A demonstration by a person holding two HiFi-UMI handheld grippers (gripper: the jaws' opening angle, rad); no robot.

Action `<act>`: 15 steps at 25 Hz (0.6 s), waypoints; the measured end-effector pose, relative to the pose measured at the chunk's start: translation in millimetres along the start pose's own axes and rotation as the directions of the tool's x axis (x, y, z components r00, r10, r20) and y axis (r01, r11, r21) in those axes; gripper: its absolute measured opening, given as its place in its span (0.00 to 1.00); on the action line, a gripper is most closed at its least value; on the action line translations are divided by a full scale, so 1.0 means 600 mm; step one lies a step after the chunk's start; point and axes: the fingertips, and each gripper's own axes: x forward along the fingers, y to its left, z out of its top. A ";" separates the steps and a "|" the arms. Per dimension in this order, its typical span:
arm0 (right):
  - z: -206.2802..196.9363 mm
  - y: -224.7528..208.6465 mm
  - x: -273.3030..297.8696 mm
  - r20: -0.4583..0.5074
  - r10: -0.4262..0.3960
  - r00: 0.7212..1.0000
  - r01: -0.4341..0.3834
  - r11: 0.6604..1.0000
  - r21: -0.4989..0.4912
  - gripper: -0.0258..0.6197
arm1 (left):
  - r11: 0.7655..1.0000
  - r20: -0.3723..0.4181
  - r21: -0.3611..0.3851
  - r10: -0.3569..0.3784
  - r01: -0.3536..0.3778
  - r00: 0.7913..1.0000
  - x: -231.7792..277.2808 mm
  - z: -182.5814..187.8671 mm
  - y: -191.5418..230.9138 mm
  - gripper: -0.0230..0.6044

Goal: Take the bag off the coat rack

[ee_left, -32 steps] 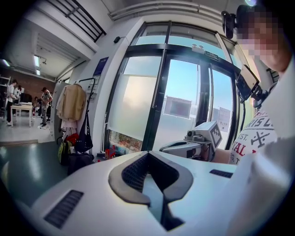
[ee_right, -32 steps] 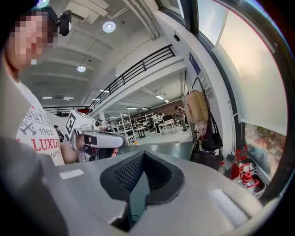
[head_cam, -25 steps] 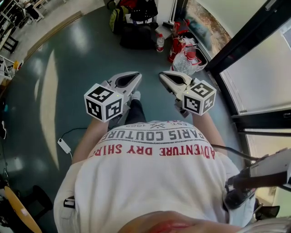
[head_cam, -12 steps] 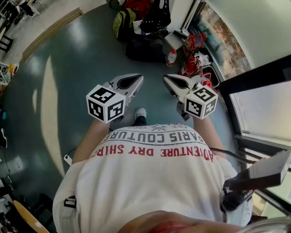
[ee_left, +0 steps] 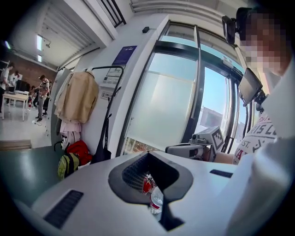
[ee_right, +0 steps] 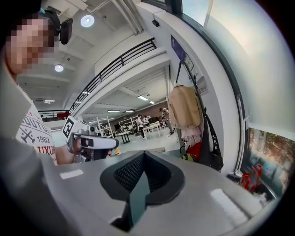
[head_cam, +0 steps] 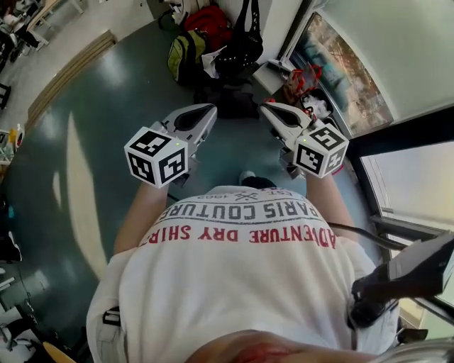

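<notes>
A black bag [ee_left: 101, 148] hangs by long straps from the black coat rack [ee_left: 112, 87] against the white wall, beside a beige coat [ee_left: 76, 97]. In the right gripper view the black bag [ee_right: 210, 150] and the beige coat [ee_right: 184, 106] show at right. From the head view the black bag [head_cam: 244, 41] is at the top, well ahead of both grippers. My left gripper [head_cam: 210, 109] and right gripper [head_cam: 265, 108] are held side by side in front of the person's chest. Both are shut with nothing in them.
At the foot of the rack lie a red backpack [head_cam: 206, 17], a green-yellow backpack [head_cam: 181, 55] and a dark bag [head_cam: 225, 101]. Red bags and bottles [head_cam: 305, 79] sit by the glass wall at right. People stand at tables [ee_right: 150, 125] far off.
The person has walked forward: the pile of bags and the rack have come nearer in the head view. Both grippers stay shut and side by side.
</notes>
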 end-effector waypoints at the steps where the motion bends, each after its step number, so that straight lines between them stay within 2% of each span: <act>1: 0.007 -0.013 0.007 0.005 -0.004 1.000 0.004 1.000 -0.002 0.04 | 1.000 0.002 0.008 -0.001 0.001 1.000 0.011 0.009 0.009 0.04; 4: 0.033 -0.061 0.033 0.030 -0.009 0.999 0.010 1.000 -0.017 0.04 | 1.000 0.018 0.024 -0.004 0.003 1.000 0.053 0.035 0.039 0.04; 8: 0.093 -0.138 0.084 0.048 0.005 0.999 -0.004 1.000 -0.027 0.04 | 0.999 0.000 0.039 0.009 -0.009 1.000 0.119 0.079 0.099 0.04; 12: 0.146 -0.217 0.131 0.032 0.021 0.999 -0.021 1.000 -0.014 0.04 | 0.999 0.002 0.009 0.038 -0.038 0.999 0.178 0.141 0.161 0.04; 15: 0.170 -0.308 0.181 0.019 0.035 0.999 -0.035 0.999 0.002 0.04 | 0.998 -0.004 -0.013 0.062 -0.062 0.998 0.256 0.172 0.225 0.04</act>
